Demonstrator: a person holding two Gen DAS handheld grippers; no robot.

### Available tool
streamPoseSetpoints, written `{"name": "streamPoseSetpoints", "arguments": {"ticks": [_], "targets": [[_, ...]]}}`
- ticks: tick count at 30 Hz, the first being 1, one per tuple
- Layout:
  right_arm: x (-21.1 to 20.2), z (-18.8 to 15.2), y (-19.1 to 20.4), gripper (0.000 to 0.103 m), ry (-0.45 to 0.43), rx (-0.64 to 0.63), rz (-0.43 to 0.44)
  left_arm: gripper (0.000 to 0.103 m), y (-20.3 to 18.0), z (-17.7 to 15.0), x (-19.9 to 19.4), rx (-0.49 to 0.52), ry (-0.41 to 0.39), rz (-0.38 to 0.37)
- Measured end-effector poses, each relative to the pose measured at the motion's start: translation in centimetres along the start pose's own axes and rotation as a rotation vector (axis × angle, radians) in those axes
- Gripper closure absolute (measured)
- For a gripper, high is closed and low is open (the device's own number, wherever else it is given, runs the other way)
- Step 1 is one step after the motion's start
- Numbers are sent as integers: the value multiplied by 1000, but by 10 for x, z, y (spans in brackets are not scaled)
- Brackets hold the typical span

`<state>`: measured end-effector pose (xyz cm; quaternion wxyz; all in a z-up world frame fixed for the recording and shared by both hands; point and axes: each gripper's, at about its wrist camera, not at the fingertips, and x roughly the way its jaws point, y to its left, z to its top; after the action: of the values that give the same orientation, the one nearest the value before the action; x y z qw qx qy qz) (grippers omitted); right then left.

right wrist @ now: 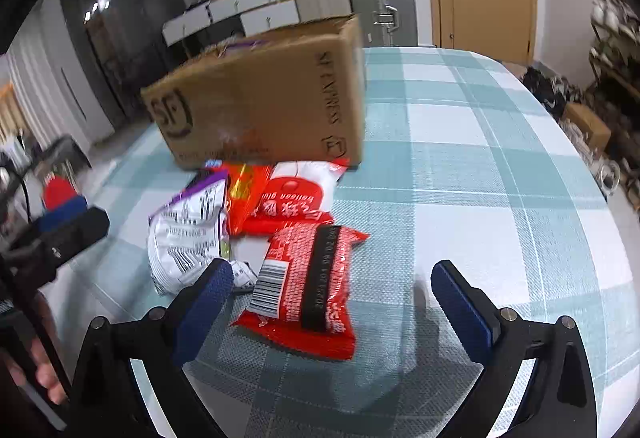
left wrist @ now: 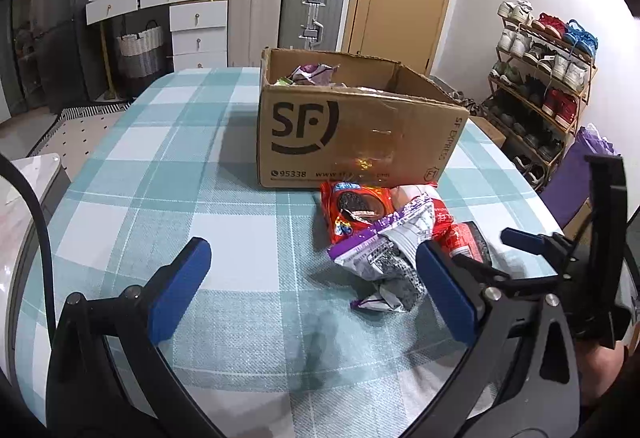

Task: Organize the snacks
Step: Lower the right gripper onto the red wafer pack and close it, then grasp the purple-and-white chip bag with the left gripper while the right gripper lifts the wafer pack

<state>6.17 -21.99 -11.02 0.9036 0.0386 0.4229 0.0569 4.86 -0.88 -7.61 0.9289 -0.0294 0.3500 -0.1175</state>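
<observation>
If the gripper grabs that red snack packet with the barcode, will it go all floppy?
Probably a bit. The red packet is a thin, crinkled plastic wrapper lying flat, so its ends would likely droop. Its glossy film may slip between the pads. It looks light, so the open right gripper should lift it easily.

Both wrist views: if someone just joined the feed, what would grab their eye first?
Probably the brown SF cardboard box standing open on the plaid tablecloth, a purple packet poking out of it. Next, the heap of snack packets just in front of it: an orange cookie pack, a purple-and-silver bag, and a red barcoded packet lying between the open right gripper fingers.
</observation>
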Motion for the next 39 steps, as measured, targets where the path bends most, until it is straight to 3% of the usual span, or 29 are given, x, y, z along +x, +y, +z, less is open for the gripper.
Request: {"name": "streamPoseSetpoints", "arguments": {"ticks": [2,4,10,11,13,16,22,39], "targets": [[5,2,1,9,10,5,13,1,-1,-1,-1,5,0,1],[11,2,-2,30,34,21,18,1,-2,-2,-2,7,-2,-3],[16,3,4,32,49,-16,-24,1,-1,-2,1,3,9,-5],[16,3,5,35,47,-23,-23,1,-1,-2,2,3,12,-5],[16,2,8,53,44,-41,-4,1,-1,-3,2,3,14,-3],[15,2,8,58,44,-47,10,1,-1,-4,3,3,17,3],[12,1,-3,58,38,20,81,1,2,-6,6,-4,30,11],[-12,-1,-20,58,-14,96,132,1,-5,-16,22,-9,84,0]]}}
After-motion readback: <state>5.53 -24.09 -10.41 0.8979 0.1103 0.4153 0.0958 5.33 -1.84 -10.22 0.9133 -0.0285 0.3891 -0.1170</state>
